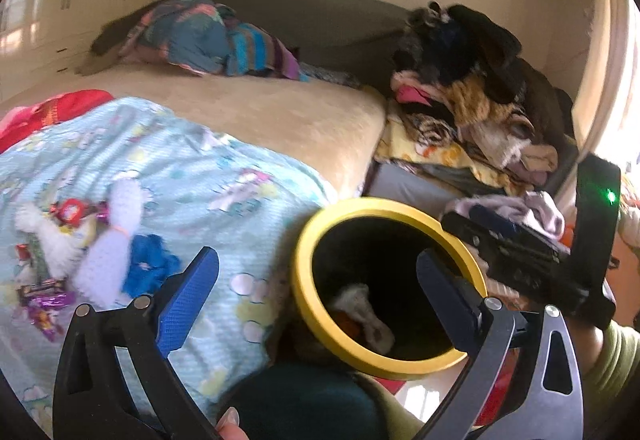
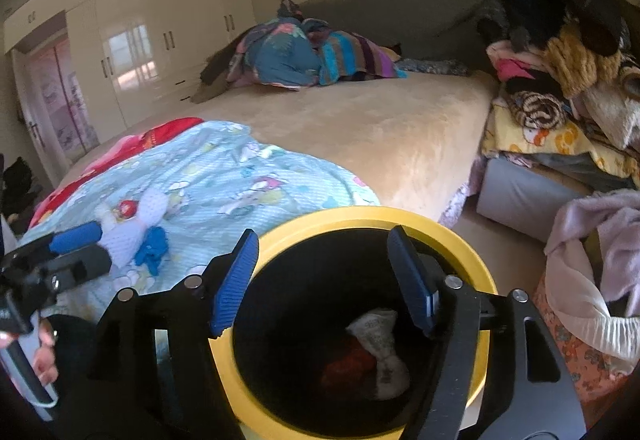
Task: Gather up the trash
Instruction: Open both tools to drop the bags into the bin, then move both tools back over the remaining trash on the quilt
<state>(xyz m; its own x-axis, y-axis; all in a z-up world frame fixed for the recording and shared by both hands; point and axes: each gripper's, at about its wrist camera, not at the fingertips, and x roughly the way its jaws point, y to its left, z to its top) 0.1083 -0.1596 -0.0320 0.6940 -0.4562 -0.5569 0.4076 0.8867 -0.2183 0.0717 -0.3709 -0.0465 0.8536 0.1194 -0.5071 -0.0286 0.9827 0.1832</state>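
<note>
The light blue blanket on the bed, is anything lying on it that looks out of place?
Yes. Scattered litter sits on the light blue blanket: crumpled white tissues, a blue scrap and shiny candy wrappers. None of it has reached the yellow-rimmed bin beside the bed, which already holds some trash.

Both views are taken from just behind the jaws and are tilted downward. The left wrist view is aimed across the patterned blanket [image 1: 168,175], with the yellow-rimmed bin [image 1: 304,280] close at lower right. The right wrist view is held directly over that bin [image 2: 460,240], very near. The bed [image 2: 360,127], blanket, bin and clothes pile [image 1: 472,107] are shared.
</note>
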